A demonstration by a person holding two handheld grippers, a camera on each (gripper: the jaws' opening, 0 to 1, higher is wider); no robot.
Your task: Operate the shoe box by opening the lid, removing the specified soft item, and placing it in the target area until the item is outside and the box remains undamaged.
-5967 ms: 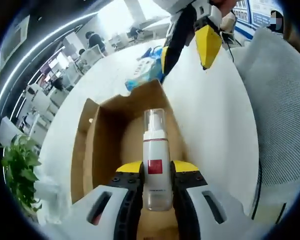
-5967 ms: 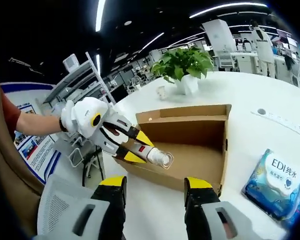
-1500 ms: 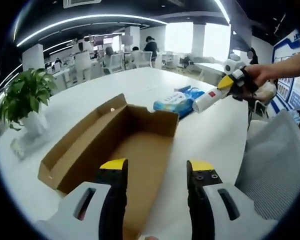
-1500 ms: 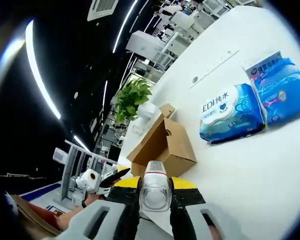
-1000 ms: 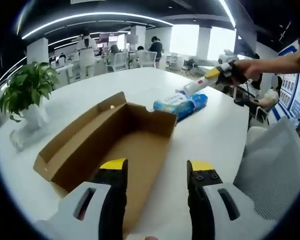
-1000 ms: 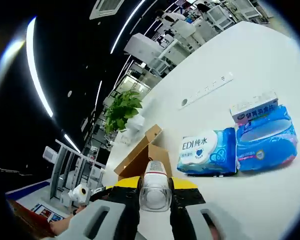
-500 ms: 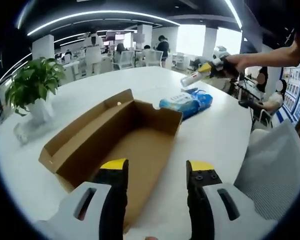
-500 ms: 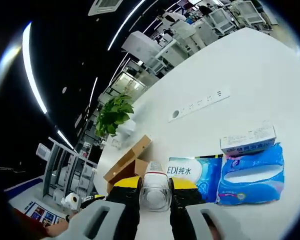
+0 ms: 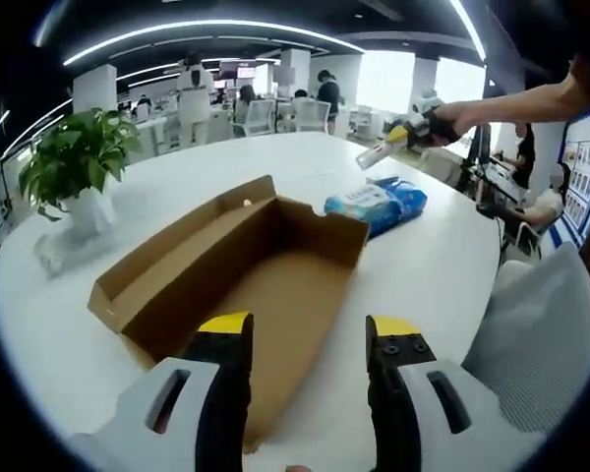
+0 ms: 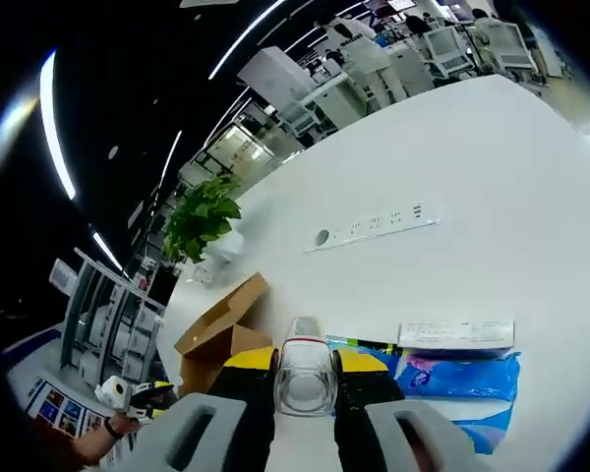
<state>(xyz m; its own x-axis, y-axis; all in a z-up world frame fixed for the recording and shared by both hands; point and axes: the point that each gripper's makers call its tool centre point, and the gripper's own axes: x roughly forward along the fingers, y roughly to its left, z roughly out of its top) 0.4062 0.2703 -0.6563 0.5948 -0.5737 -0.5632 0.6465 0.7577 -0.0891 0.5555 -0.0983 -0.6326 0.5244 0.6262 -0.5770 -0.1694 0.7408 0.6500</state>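
Note:
An open brown cardboard shoe box [image 9: 246,261] lies empty on the white table [image 9: 433,265], just ahead of my left gripper [image 9: 310,339], which is open with nothing between its jaws. My right gripper [image 10: 305,361] is shut on a clear pump bottle [image 10: 305,379] with a white collar. In the left gripper view that bottle [image 9: 377,155] sticks out of the right gripper [image 9: 413,131], held by a person's hand above the far side of the blue wipe packs [image 9: 379,204]. The box [image 10: 219,329] lies lower left in the right gripper view.
Blue wipe packs [image 10: 457,383] and a flat white carton [image 10: 457,334] lie just past the bottle. A potted plant [image 9: 74,162] stands left of the box. A socket strip [image 10: 374,226] runs across the table. A grey mesh chair [image 9: 531,334] is at the right.
The bottle passed from my left gripper to my right one. Over the last second the right gripper carried it farther out, over the wipe packs. The left gripper stays open behind the box.

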